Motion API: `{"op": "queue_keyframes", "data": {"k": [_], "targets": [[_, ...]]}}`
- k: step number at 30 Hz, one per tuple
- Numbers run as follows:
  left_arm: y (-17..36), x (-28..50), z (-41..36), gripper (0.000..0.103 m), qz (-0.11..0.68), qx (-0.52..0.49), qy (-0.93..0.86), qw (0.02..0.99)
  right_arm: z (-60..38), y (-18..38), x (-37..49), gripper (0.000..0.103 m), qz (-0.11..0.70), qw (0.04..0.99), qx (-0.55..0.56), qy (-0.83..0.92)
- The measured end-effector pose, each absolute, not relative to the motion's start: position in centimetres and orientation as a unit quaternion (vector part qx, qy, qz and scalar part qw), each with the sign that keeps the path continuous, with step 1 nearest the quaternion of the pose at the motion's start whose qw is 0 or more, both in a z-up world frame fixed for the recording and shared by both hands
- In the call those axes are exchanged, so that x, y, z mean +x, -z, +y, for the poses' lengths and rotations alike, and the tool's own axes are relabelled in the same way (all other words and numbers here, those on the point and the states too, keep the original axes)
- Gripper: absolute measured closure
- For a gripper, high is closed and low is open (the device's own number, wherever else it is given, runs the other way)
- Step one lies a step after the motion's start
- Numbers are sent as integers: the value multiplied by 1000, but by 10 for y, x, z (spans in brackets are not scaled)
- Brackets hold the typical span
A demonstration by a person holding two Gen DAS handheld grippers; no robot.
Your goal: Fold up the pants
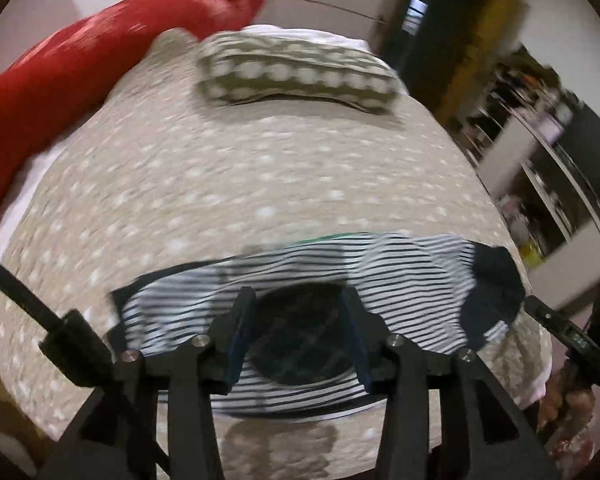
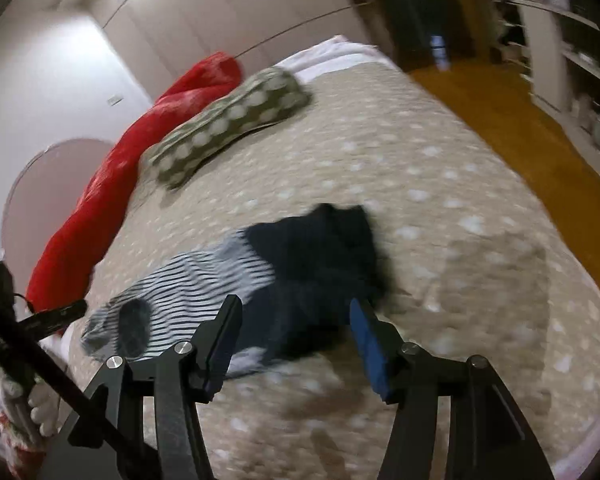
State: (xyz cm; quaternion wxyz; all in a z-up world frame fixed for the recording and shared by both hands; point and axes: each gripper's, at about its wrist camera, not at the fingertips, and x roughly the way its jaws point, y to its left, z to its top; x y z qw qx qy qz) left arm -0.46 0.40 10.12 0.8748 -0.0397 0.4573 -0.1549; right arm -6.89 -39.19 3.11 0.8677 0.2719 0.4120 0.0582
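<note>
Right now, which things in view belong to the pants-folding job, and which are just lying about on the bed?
Part of the job:
- striped pants
- left hand-held gripper, open over the pants
- right hand-held gripper, open
- spotted bedspread, the work surface

Just lying about:
- dotted grey pillow
- red blanket
- shelves

Motion blur smears the shelves [image 1: 540,152] beyond recognition.

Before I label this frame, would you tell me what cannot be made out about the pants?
- Left wrist view: the left gripper covers the near middle of the pants.
- Right wrist view: motion blur smears the dark section; folds unreadable.
- Both views: waistband and leg ends indistinguishable.
- Right gripper: contact with cloth unclear.
</note>
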Motion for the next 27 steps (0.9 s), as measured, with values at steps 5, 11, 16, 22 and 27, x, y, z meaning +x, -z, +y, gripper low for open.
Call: {"op": "queue_keyframes", "data": {"k": [5,11,16,22,27], "targets": [[-110,-16,-20,56,450,-37,165,877,-404,-24,-87,43,399,867,295,-44],[-103,-25,55,54,452,-117,84,880,-385,-45,-89,43,376,881,280,-72],[-82,-26,143,49,462,-206,21,862,-309,-57,-67,41,395,881,208,-156],[-46,2,181,42,482,-261,66,834,-161,-66,-53,40,407,869,61,-274],[-24,24,176,41,504,-296,133,800,-56,-58,-52,40,397,856,-28,-331]]}}
